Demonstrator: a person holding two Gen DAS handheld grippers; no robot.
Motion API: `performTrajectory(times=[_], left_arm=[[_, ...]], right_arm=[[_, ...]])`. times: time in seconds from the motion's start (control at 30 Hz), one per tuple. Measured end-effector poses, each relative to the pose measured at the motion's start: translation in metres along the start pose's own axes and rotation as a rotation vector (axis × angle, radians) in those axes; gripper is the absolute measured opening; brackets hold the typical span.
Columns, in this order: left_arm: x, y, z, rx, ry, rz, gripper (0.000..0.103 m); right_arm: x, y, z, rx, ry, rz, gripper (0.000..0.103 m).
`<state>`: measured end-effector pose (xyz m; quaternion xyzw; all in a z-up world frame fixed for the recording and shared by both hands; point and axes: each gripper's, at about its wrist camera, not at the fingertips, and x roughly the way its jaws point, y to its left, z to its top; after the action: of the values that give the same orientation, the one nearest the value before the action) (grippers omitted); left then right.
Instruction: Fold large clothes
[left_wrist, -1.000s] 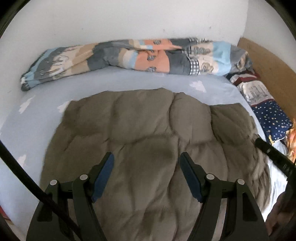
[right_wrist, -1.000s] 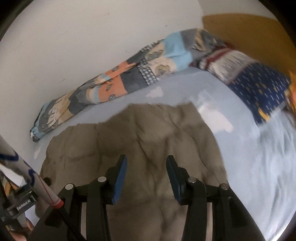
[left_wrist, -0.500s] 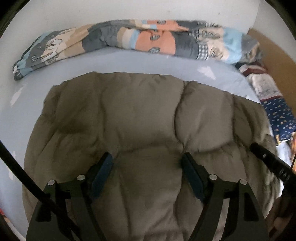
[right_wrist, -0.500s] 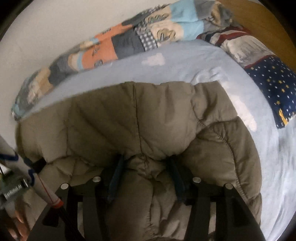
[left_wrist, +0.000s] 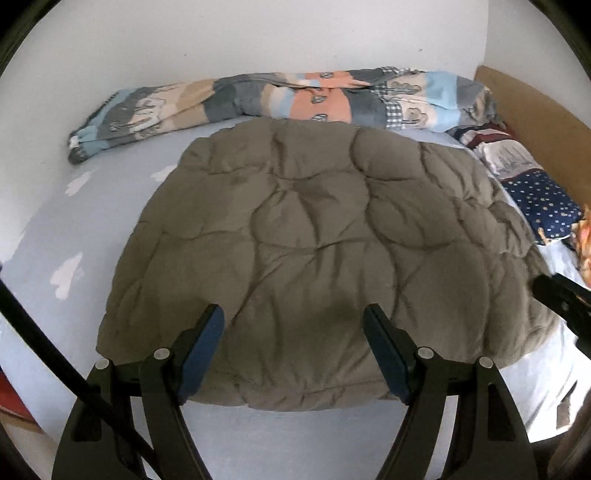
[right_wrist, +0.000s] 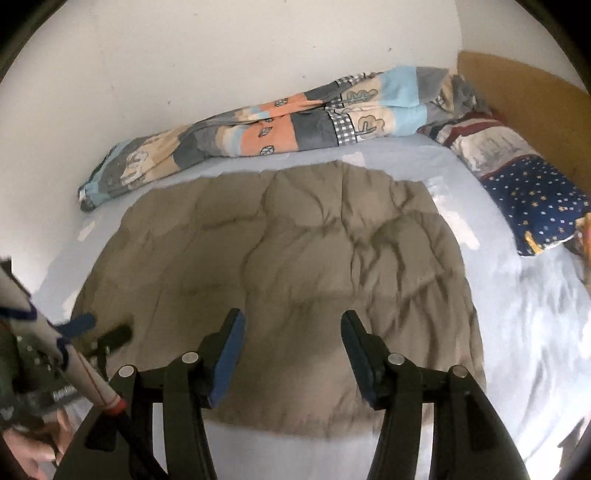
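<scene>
A puffy quilted khaki jacket (left_wrist: 325, 240) (right_wrist: 280, 258) lies folded into a broad flat bundle on the light blue bedsheet (left_wrist: 74, 229). My left gripper (left_wrist: 293, 312) hovers open over the jacket's near edge, with only air between its blue pads. My right gripper (right_wrist: 293, 314) hangs over the same near edge further right; its jaws are opening and nothing is pinched between them. The right gripper's tip (left_wrist: 557, 295) shows at the right edge of the left wrist view. The left gripper (right_wrist: 107, 339) shows at lower left of the right wrist view.
A rolled patchwork blanket (left_wrist: 295, 99) (right_wrist: 277, 129) lies along the white wall behind the jacket. A navy star pillow (left_wrist: 543, 199) (right_wrist: 535, 199) and a wooden headboard (left_wrist: 535, 107) are at the right. A person's hand (right_wrist: 29, 454) holds the left gripper.
Both grippers have drawn back to the jacket's near edge. Half a second ago jacket fabric bulged between the right fingers; now they stand wider and free, and the jacket lies flatter.
</scene>
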<state>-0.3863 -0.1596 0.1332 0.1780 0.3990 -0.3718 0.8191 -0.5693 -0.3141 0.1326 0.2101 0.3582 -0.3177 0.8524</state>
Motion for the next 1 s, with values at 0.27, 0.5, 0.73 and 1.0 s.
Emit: performTrajectory(times=[0.27, 0.5, 0.73, 1.0], left_arm=[[0.016, 0.002, -0.007, 0.022, 0.003, 0.017, 0.077], [0.029, -0.003, -0.008, 0.03, 0.02, 0.016, 0.082], [0.034, -0.003, -0.011, 0.022, 0.023, 0.013, 0.085], [-0.014, 0.018, -0.02, -0.001, -0.087, 0.041, 0.085]], right_arm=[[0.014, -0.005, -0.03, -0.001, 0.063, -0.079, 0.06], [0.042, -0.011, -0.044, 0.016, 0.134, -0.095, 0.062], [0.059, -0.005, -0.051, -0.035, 0.169, -0.13, 0.067], [0.027, -0.01, -0.041, 0.037, 0.098, -0.089, 0.068]])
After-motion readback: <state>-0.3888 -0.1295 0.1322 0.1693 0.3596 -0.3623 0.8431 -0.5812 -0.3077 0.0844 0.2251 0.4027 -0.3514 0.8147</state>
